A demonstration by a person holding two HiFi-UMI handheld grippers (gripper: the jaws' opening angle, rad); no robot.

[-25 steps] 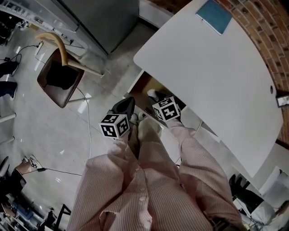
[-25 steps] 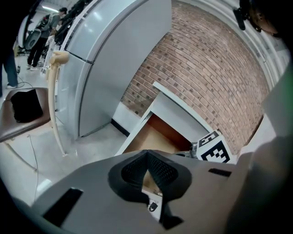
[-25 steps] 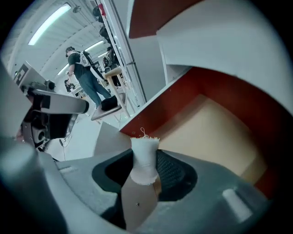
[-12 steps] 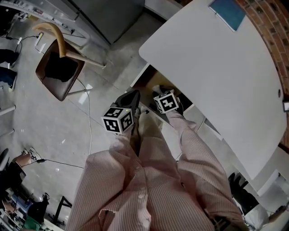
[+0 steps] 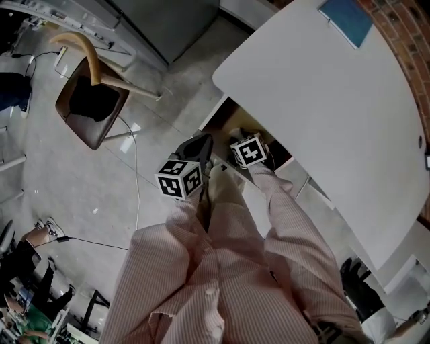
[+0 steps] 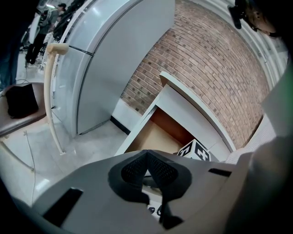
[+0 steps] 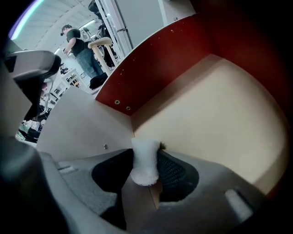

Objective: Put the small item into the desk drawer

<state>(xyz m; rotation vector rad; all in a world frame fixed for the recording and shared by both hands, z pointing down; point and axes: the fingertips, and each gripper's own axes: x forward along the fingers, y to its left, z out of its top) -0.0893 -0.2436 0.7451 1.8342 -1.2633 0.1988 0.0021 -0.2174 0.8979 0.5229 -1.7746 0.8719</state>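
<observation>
I see one small item (image 7: pixel 145 161), a white, soft-looking stub with a rounded near end, standing upright just left of centre in the right gripper view. The right gripper (image 7: pixel 151 160) has its jaws closed on it, the dark ribbed pads pressing both sides. The item sits inside the one open drawer (image 7: pixel 219 109), above its pale floor and near the corner where the red-brown back wall meets the light side panel.

In the head view the right gripper (image 5: pixel 247 149) reaches into the drawer (image 5: pixel 222 119) at frame centre, and the white table (image 5: pixel 336 101) covers the drawer's far part. The left gripper (image 5: pixel 199 144) hangs just left of it, outside the drawer front. In its own view the left gripper (image 6: pixel 147 159) has its jaws pressed together on nothing, and the other gripper's marker cube (image 6: pixel 197 151) shows just past them.

Around them I count one chair (image 5: pixel 87 101) at upper left, one thin cable (image 5: pixel 134 181) on the floor below it, one grey cabinet (image 5: pixel 161 20) at top, and one teal book (image 5: pixel 346 17) at the table's upper-right end. My striped sleeves (image 5: pixel 222 269) fill the lower centre.
</observation>
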